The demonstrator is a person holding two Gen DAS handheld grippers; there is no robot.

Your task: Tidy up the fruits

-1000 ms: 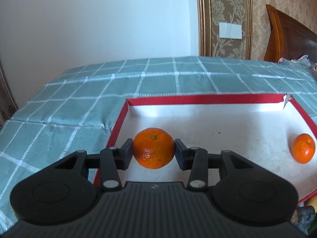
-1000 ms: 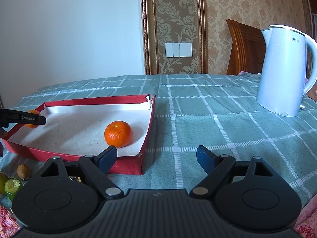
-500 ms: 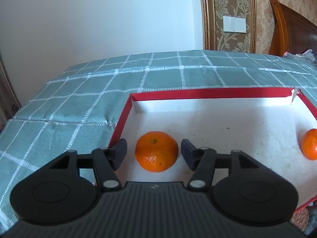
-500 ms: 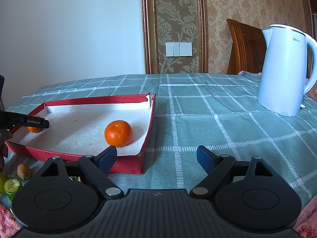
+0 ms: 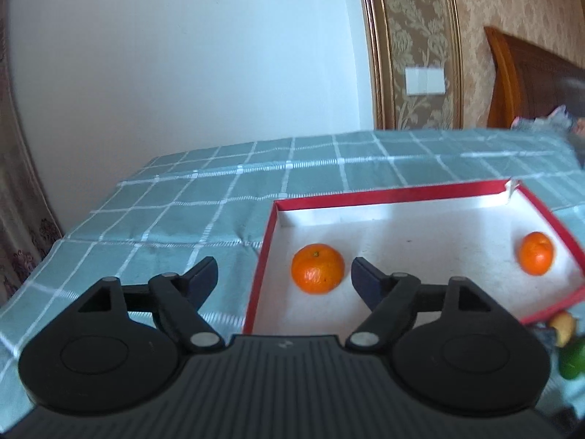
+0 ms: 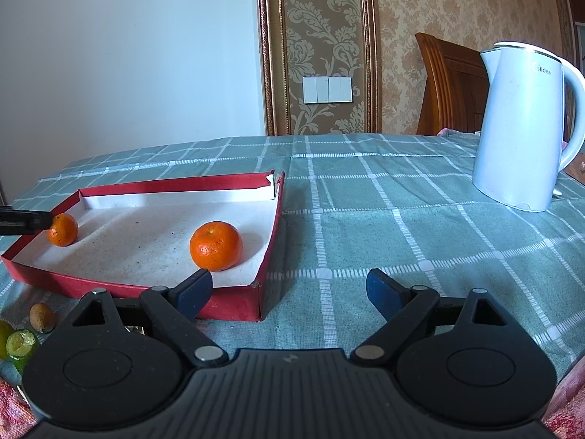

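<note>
orange, dimpled mandarin (image 5: pixel 317 269) rests in red-rimmed cardboard tray (image 5: pixel 387 195), near its left wall; second mandarin (image 5: pixel 535 253) near the right wall. left gripper (image 5: pixel 283 280) and right gripper (image 6: pixel 289 291) both spread wide, empty, over checked tablecloth (image 6: pixel 402 201).

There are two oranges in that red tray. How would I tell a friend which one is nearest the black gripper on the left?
Start at the red tray with the white floor on the green checked tablecloth. Go to its end farthest from the white kettle. The mandarin there sits in the corner beside the left gripper, and looks smaller in the right view than the other mandarin.
</note>
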